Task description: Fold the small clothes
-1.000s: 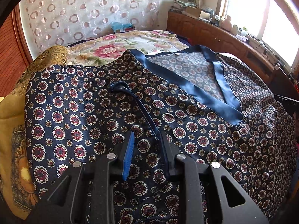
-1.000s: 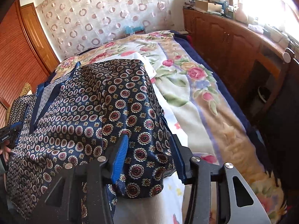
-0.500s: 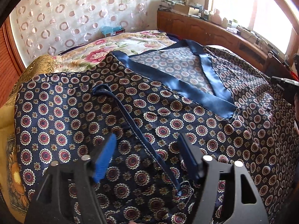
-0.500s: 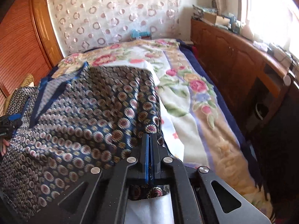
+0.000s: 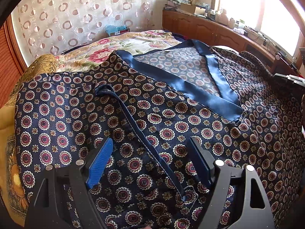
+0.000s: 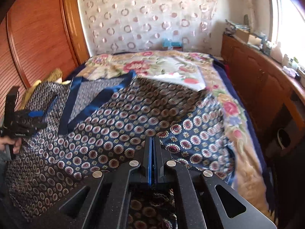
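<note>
My right gripper (image 6: 152,143) is clamped on the robe's (image 5: 171,118) right edge, so the fold runs leftward toward my left gripper (image 5: 152,160), whose jaws have just been opening and now straddle the tie (image 5: 141,129) without pinching it. The robe, dark silky medallion print with blue trim, lies spread across the bed (image 6: 190,64).

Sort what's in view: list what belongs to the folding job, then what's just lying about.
Part of the job:
patterned garment
its blue tie strap
left hand-held gripper, open above it
right hand-held gripper, shut on the garment's edge

Just lying about:
floral blanket
yellow cushion
clutter on the wooden cabinet
</note>
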A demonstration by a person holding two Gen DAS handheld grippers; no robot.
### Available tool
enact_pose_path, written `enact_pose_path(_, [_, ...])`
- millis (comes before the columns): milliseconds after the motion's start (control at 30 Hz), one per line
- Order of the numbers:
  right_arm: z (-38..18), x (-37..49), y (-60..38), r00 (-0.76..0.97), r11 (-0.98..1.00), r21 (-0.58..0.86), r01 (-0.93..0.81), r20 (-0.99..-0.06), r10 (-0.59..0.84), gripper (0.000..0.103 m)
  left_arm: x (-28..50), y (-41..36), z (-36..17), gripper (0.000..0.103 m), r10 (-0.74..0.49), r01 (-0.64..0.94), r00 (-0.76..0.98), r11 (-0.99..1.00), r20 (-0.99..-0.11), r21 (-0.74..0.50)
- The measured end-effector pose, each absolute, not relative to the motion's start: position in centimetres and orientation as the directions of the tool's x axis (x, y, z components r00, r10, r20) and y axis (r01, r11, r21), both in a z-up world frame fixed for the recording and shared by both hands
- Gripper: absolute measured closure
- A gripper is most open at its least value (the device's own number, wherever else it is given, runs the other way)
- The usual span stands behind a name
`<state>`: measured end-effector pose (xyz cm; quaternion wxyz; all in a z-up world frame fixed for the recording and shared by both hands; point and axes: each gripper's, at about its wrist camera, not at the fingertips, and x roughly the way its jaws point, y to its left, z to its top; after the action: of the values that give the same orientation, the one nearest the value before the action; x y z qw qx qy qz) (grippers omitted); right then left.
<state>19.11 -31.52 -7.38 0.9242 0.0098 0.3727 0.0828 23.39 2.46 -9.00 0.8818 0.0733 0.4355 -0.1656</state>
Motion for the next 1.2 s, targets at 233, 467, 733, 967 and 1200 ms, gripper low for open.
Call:
enact_pose_path(233, [-9.6, 20.4, -31.1, 0.659, 0.982, 0.120, -0.146, -0.728, 0.187, 0.102, 22.3, 2.5, -7.1, 0.023, -0.228, 0.323, 0.611, 0.946, -0.758, -0.024])
enact_pose_path(467, [-9.0, 20.2, -31.7, 0.673, 0.982, 0.132, -0.133, -0.716, 0.187, 0.102, 21.3, 0.0, -3.8, 0.023, -0.299, 0.366, 0.673, 0.929, -0.677, -0.046])
enact_pose_path(733, [-5.4, 16.7, -33.4, 0.744, 0.996, 0.069, -0.058, -0.662, 0.089, 0.076, 20.6, -2.5, -5.1, 0.023, -0.364, 0.439, 0.662, 0.897, -0.655, -0.055])
enact_pose_path(967, [-5.6, 16.2, -36.1, 0.725, 0.997, -0.017, 0.077, -0.685, -0.067, 0.064, 20.5, -2.6, -6.2, 0.023, -0.380, 0.451, 0.639, 0.889, -0.669, -0.074])
enact_pose_path(1200, [-8.6, 18.8, -37.9, 0.638, 0.983, 0.045, 0.179, -0.766, -0.081, 0.064, 20.4, -2.0, -6.0, 0.023, -0.377, 0.430, 0.655, 0.899, -0.655, -0.088])
